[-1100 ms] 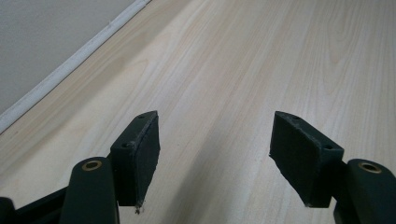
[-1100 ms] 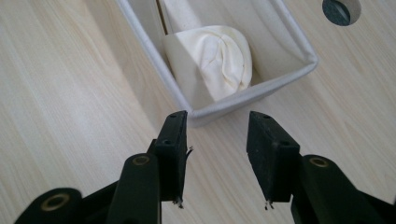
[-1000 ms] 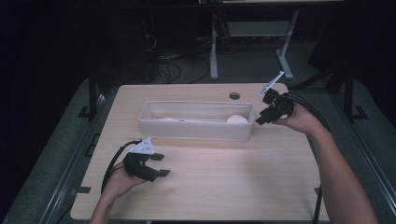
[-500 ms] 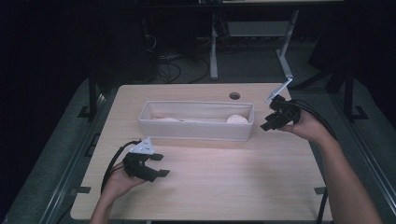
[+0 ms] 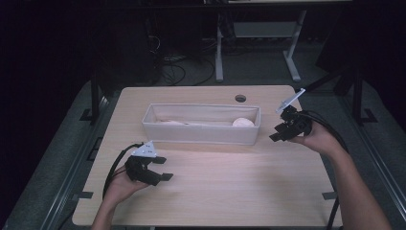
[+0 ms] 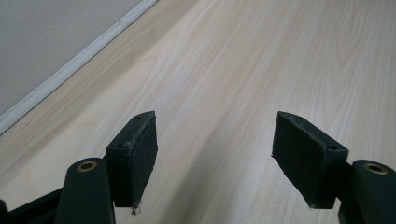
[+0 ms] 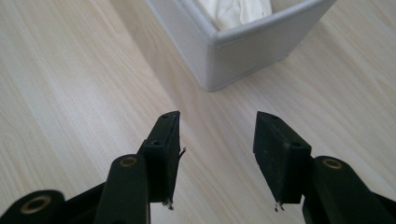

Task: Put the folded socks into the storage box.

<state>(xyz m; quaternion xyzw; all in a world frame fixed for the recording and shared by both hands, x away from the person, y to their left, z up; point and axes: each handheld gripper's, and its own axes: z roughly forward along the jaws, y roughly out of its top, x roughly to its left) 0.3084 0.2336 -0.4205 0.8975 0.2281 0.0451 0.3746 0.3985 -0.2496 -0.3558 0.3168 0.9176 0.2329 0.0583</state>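
Since the earlier frames, the right gripper [image 5: 277, 133] has come down and away from the far right corner of the long pale grey fabric bin [image 5: 201, 135], and its jaws have just been opening with nothing between them; the left gripper [image 5: 162, 168] has kept its place.

From the high view, the right gripper sits just off the bin's right end, jaws pointing toward it. A round cream-coloured lump of cloth [image 5: 242, 122] lies inside that end of the bin, beyond the jaw tips. The left gripper rests low over the light wooden table [image 5: 230, 177], in front of the bin's left half, apart from it.

Along the left gripper [image 6: 214, 142], the jaws stand wide and empty, bare wood between them, the bin's wall [image 6: 42, 42] off to their upper left.

Along the right gripper [image 7: 218, 140], the jaws stand moderately apart, empty, with the bin's corner [image 7: 219, 56] just ahead of the tips and white cloth [image 7: 233, 11] showing inside.
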